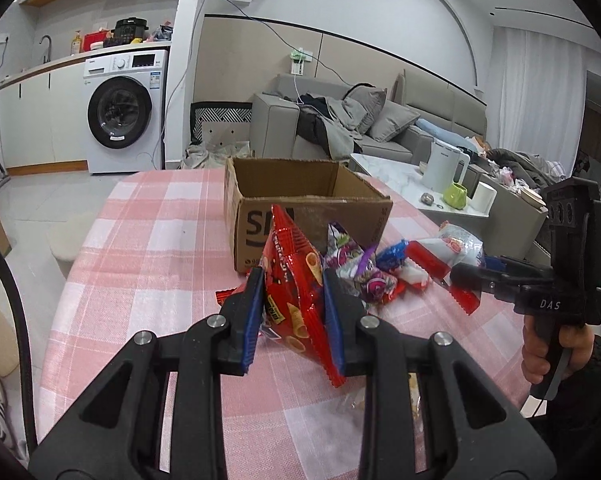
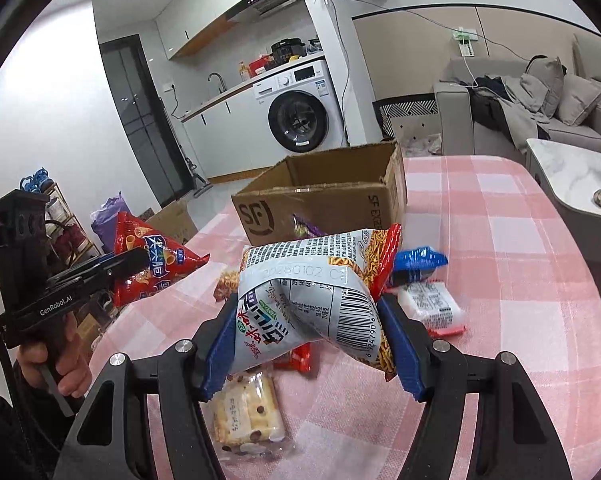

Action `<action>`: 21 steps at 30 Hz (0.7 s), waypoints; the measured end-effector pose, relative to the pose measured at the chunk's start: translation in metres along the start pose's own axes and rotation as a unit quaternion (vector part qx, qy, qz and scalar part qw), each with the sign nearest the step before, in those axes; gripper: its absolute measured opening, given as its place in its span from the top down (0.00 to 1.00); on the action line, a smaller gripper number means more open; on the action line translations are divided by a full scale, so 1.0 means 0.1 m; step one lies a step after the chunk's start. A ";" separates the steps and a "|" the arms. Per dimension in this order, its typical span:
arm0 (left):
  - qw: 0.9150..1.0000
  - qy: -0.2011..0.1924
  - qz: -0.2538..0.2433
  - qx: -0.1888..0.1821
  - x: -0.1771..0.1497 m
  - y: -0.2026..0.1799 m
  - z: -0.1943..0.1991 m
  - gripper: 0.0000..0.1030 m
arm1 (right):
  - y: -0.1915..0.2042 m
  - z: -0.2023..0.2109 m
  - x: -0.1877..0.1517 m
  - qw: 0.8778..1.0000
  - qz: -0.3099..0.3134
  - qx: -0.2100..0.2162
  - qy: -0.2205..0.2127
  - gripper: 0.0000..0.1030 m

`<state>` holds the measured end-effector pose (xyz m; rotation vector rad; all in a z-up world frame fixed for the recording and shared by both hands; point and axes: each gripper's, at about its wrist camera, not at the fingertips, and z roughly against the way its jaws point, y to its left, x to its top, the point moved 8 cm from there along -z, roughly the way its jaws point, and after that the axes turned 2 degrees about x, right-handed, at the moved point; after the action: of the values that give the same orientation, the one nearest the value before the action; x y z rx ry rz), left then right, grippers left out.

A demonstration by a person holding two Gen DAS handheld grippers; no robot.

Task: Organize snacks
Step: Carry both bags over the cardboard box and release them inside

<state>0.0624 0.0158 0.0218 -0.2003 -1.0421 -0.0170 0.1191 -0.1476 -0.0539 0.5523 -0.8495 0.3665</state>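
Left gripper (image 1: 290,312) pinching red bag (image 1: 290,280) above table (image 1: 148,248), right gripper (image 2: 308,340) clamped on white bag (image 2: 312,292) (also lifted), other snacks (image 1: 380,276) on cloth before open box (image 1: 300,192), biscuit pack (image 2: 244,412) beneath.

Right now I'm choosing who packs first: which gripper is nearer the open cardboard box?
Left, though only slightly. The left gripper, shut on the red snack bag, is just in front of the cardboard box. The right gripper, holding the white noodle bag, sits a bit further back.
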 end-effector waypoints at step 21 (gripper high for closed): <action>0.999 -0.034 -0.001 0.012 0.71 -0.10 -0.36 0.75 | -0.01 -0.18 0.68 1.000 -0.015 -0.019 -0.016 0.33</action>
<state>0.1279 0.0056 0.0666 -0.1784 -1.1095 0.0004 0.1716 -0.1316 -0.0106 0.5360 -0.8760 0.3143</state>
